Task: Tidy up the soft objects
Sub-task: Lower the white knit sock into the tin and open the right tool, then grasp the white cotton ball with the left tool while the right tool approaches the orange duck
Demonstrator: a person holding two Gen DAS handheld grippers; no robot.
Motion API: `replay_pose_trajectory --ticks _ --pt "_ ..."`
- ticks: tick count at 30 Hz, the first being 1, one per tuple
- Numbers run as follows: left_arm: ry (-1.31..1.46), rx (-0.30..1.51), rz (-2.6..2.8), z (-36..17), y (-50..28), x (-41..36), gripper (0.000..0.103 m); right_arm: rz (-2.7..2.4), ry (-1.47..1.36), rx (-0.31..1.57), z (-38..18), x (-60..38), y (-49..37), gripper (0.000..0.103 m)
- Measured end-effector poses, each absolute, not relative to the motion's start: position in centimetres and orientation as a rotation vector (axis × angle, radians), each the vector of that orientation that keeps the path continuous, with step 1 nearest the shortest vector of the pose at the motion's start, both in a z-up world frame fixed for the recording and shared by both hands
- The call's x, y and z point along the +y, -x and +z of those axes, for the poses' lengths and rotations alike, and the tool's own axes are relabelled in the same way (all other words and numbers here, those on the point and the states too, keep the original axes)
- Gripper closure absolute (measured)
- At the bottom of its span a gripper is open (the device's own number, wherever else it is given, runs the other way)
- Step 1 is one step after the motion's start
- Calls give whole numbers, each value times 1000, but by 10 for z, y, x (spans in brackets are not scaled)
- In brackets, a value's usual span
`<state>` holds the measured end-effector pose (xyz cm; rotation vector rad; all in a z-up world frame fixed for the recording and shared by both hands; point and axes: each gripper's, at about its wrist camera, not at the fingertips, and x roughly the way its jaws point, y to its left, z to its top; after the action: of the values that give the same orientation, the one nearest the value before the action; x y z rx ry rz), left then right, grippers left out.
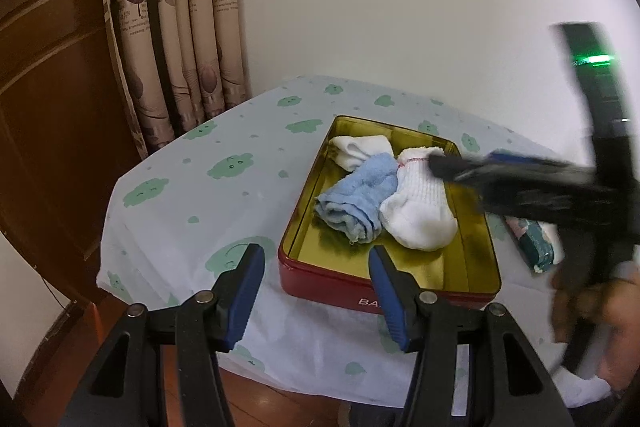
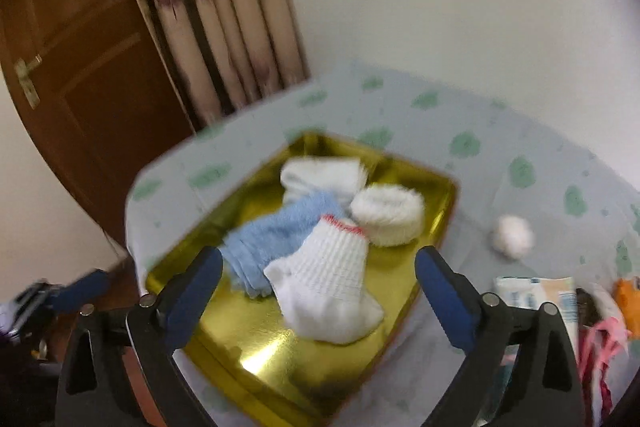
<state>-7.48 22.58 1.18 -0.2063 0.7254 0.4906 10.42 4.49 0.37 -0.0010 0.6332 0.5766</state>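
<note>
A red tin [image 1: 320, 283] with a gold inside [image 2: 256, 343] sits on the table. In it lie a white sock with red trim [image 1: 420, 211] [image 2: 328, 287], a blue cloth [image 1: 356, 203] [image 2: 272, 239], a white folded cloth [image 1: 360, 149] [image 2: 320, 175] and a white roll [image 2: 390, 213]. My left gripper [image 1: 316, 263] is open and empty, near the tin's front edge. My right gripper [image 2: 318, 267] is open and empty, just above the sock; it shows blurred in the left wrist view [image 1: 440, 165].
The table has a pale cloth with green cloud prints [image 1: 200, 195]. A white fluffy ball [image 2: 513, 237] lies right of the tin. A packet [image 2: 536, 297], pink fabric [image 2: 600, 343] and an orange item [image 2: 628, 295] lie at the right. A green-patterned bundle [image 1: 536, 247] lies beside the tin. Curtain and wooden door stand behind.
</note>
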Motion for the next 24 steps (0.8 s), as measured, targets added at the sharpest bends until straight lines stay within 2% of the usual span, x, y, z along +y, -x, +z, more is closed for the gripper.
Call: replay_pose_trajectory --ticks 7,17,24 --pt "166 734 487 11 73 216 48 289 -16 548 -5 -61 -56 1" --pt "69 760 469 4 67 188 47 -217 34 745 -80 -265 -37 1" --pt "-9 798 382 4 52 150 47 -262 -164 811 -94 -318 -46 0"
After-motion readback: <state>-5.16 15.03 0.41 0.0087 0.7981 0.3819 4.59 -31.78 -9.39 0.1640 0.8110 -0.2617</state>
